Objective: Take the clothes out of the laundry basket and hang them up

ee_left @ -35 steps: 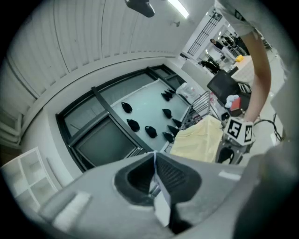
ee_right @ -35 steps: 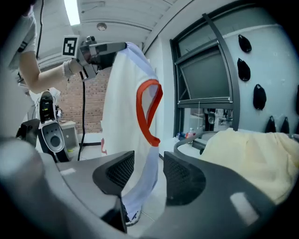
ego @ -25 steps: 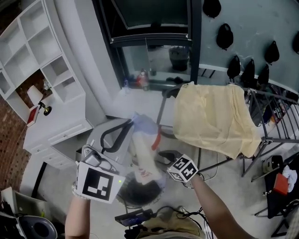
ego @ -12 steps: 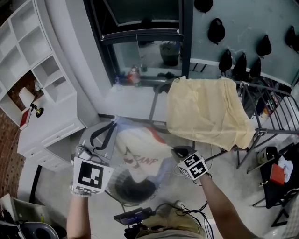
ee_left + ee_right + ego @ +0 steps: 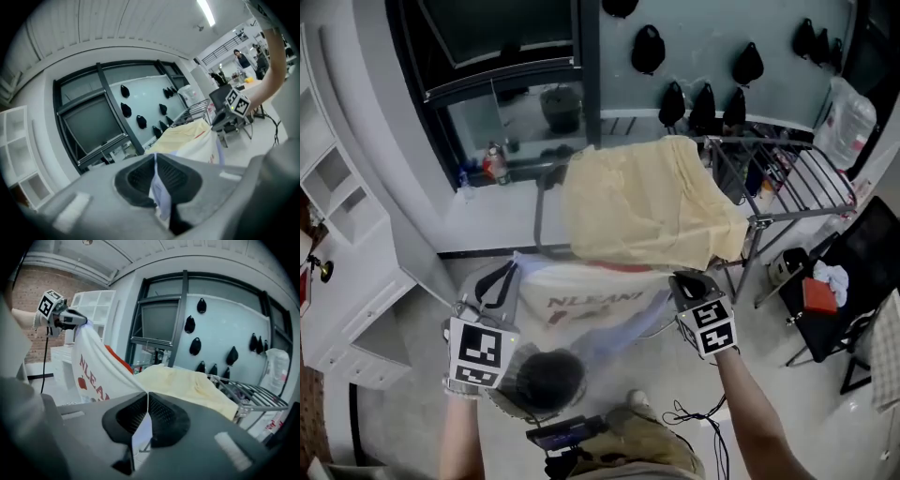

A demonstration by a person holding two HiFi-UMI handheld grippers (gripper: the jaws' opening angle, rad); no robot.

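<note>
A white T-shirt [image 5: 591,305] with red lettering hangs stretched between my two grippers, above the dark laundry basket [image 5: 546,378]. My left gripper [image 5: 499,284] is shut on the shirt's left edge; in the left gripper view a fold of pale cloth [image 5: 158,192] is pinched between its pads. My right gripper [image 5: 684,283] is shut on the right edge, where thin white cloth [image 5: 140,434] runs between the jaws. Just beyond the shirt, a yellow cloth [image 5: 642,202] is draped over the metal drying rack [image 5: 797,183].
A white shelf unit [image 5: 328,178] stands at the left. A dark-framed window [image 5: 506,75] and a wall with black objects [image 5: 675,98] lie ahead. To the right, a black chair [image 5: 862,272] holds a red item [image 5: 818,295]. Cables [image 5: 694,412] trail on the floor.
My right gripper took hold of the shirt's edge and swung right, spreading the bunched shirt out flat. The left gripper sank a little while keeping its hold. The view has swung towards the rack.
</note>
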